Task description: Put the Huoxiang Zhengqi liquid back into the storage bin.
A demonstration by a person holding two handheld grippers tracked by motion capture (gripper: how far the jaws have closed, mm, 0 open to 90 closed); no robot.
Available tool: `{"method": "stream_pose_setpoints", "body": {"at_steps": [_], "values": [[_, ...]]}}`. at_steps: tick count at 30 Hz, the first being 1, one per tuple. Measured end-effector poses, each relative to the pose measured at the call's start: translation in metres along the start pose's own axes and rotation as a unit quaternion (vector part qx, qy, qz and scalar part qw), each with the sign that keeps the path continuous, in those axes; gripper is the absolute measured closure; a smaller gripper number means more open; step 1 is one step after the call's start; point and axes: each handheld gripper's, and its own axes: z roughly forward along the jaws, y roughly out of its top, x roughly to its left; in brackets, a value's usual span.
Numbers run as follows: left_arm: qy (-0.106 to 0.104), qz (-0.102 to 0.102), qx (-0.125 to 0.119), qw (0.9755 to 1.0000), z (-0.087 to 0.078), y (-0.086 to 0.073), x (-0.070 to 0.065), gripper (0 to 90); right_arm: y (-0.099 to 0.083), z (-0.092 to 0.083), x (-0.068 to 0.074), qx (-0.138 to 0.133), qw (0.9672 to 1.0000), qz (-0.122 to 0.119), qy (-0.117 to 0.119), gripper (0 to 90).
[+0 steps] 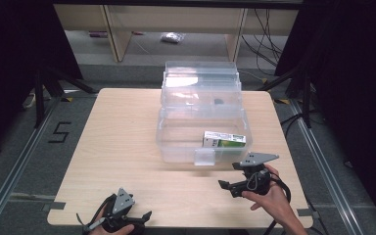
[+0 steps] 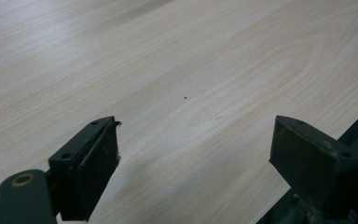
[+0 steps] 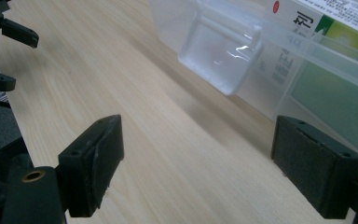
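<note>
A pale wooden tabletop [image 1: 127,147] filled the middle of the high view, bearing at centre a clear plastic box [image 1: 201,128] with its lid open, and inside it, at lower right, a green and white carton [image 1: 224,140]. The right gripper [image 1: 229,185] sat just below the box, jaws spread and empty, and the left gripper [image 1: 144,218] rested at the bottom edge, jaws likewise spread. The work looked between steps; next probably meant closing the lid by the front latch [image 3: 219,56].

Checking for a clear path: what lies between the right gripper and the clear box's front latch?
Bare tabletop. In the right gripper view, wood runs from the open right gripper to the latch on the clear box.
</note>
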Motion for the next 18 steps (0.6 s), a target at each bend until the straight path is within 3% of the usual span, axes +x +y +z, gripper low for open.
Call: {"method": "stream_pose_setpoints", "body": {"at_steps": [1, 2, 3, 5, 7, 12, 13, 14, 18], "values": [[0.0, 0.0, 0.0, 1.0, 0.0, 0.0, 0.0, 14.7, -0.001, 0.0, -0.001, 0.002, 1.0, -0.006, -0.001, 18.0], [0.0, 0.001, 0.0, 1.0, 0.0, 0.0, 0.0, 14.8, -0.003, -0.001, 0.003, 0.005, 0.9999, 0.012, 0.0, 18.0], [0.0, 0.005, 0.004, 1.0, 0.0, 0.0, 0.001, 14.8, -0.005, 0.0, 0.0, -0.001, 0.9999, -0.01, -0.004, 18.0], [-0.001, 0.005, 0.004, 1.0, 0.0, 0.0, 0.0, 14.8, -0.007, 0.0, 0.002, 0.003, 1.0, -0.002, 0.0, 18.0], [-0.001, 0.005, 0.003, 1.0, 0.0, 0.0, 0.0, 14.8, -0.01, 0.0, 0.001, 0.001, 0.9999, -0.011, 0.002, 18.0], [-0.001, 0.001, -0.001, 1.0, 0.0, 0.0, -0.001, 14.7, -0.018, -0.001, 0.005, 0.003, 1.0, 0.005, 0.001, 18.2], [-0.001, 0.001, -0.001, 1.0, 0.0, 0.0, -0.001, 14.8, -0.021, -0.001, 0.005, 0.002, 1.0, -0.002, 0.005, 18.2], [-0.001, 0.0, -0.003, 1.0, 0.0, 0.0, -0.001, 14.8, -0.023, -0.002, 0.008, 0.01, 0.9998, 0.013, 0.006, 18.2], [-0.006, 0.0, -0.001, 1.0, -0.001, 0.0, -0.001, 14.8, -0.029, -0.001, 0.009, 0.012, 0.9998, 0.011, 0.009, 18.3]]}}
